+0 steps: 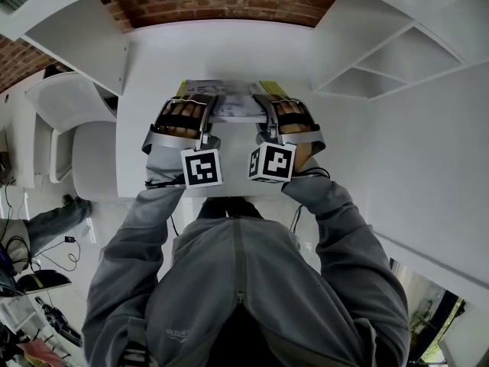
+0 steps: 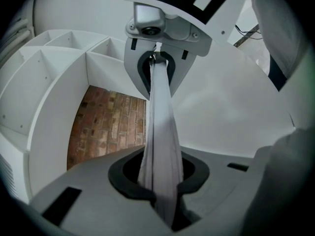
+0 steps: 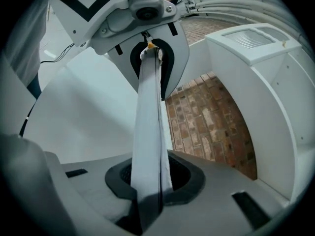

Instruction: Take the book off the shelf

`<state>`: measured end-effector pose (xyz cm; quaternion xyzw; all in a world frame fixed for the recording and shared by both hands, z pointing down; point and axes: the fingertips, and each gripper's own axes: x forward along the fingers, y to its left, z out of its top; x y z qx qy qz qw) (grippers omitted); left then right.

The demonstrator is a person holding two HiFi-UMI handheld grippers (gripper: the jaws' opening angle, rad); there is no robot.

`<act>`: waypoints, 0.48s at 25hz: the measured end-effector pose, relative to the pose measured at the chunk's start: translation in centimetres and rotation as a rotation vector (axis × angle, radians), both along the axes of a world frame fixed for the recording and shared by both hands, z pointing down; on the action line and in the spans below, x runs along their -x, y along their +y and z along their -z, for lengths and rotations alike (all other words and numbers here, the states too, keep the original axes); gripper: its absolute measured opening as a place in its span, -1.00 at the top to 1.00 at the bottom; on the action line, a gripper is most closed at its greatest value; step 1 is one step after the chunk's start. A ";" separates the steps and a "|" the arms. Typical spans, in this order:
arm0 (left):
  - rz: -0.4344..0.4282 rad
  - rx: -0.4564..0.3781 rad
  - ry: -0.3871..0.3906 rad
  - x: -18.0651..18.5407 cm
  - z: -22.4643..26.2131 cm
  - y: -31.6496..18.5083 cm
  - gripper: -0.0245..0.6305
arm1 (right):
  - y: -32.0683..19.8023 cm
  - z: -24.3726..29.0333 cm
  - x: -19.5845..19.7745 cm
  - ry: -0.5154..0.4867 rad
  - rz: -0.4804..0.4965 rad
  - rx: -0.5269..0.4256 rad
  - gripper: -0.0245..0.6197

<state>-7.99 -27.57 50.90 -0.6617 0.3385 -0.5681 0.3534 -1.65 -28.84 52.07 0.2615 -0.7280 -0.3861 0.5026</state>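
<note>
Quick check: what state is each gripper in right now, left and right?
Left gripper: shut on the book.
Right gripper: shut on the same book, at its opposite edge.

One book (image 1: 235, 102) was counted. Two grippers were counted: left gripper (image 1: 205, 107) and right gripper (image 1: 263, 105). Two marker cubes (image 1: 202, 168) (image 1: 272, 162) were counted.

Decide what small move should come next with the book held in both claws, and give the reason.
Probably lower the book level toward the white surface below. The left claw and right claw are each shut on an opposite edge, and it hangs clear of the shelf compartments.
</note>
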 end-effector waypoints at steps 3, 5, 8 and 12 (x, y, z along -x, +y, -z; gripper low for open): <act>0.004 0.014 -0.004 -1.4 -1.4 0.2 0.69 | 0.2 -1.3 -1.5 -0.002 -0.003 0.014 0.67; 0.011 0.021 -0.006 -2.2 -2.5 0.0 0.69 | 0.1 -2.4 -2.3 0.000 -0.008 0.027 0.67; 0.013 0.046 -0.003 -2.4 -4.3 0.0 0.69 | 0.0 -4.1 -2.5 0.006 -0.009 0.050 0.67; 0.010 0.081 0.003 -2.5 -6.6 0.3 0.69 | 0.4 -6.2 -2.6 0.014 -0.015 0.081 0.67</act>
